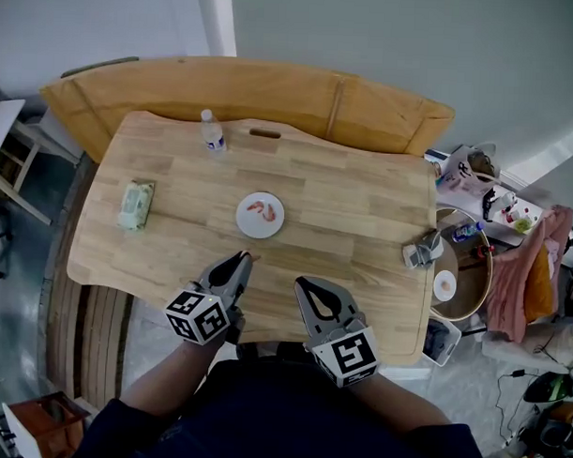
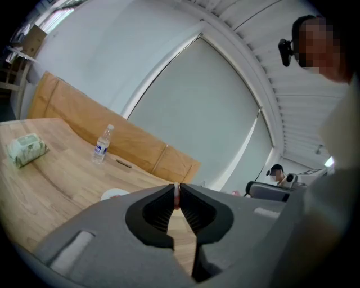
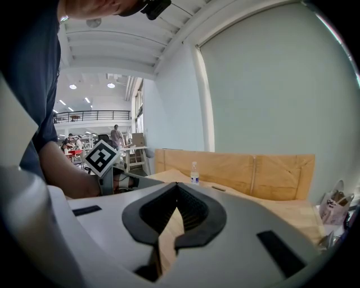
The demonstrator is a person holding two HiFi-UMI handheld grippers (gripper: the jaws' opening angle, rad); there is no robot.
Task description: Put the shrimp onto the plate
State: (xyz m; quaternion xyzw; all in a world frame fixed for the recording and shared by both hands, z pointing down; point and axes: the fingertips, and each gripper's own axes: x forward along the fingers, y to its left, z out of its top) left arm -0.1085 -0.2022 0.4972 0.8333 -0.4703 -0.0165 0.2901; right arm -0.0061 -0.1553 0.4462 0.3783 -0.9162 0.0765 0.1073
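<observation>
Evidently the job is part done. Nearest, the left gripper [image 1: 245,259] is clamped on a small pink shrimp [image 2: 177,195], tilted slightly downward over the table [image 1: 362,207] and just short of the plate [image 1: 273,229]. Beside it the right gripper [image 1: 301,283] hovers with its jaws together and nothing between them (idle, by appearance). Farther on, plated shrimp [image 1: 259,209] already lie on the dish. What remains, in my judgement, is to carry the held piece over the rim and release it.

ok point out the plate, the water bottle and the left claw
plate [image 1: 260,233] head view, bare near rim
water bottle [image 1: 212,136] head view, labelled body
left claw [image 2: 176,186] left gripper view, between tips pinching shrimp [image 2: 176,195]
</observation>
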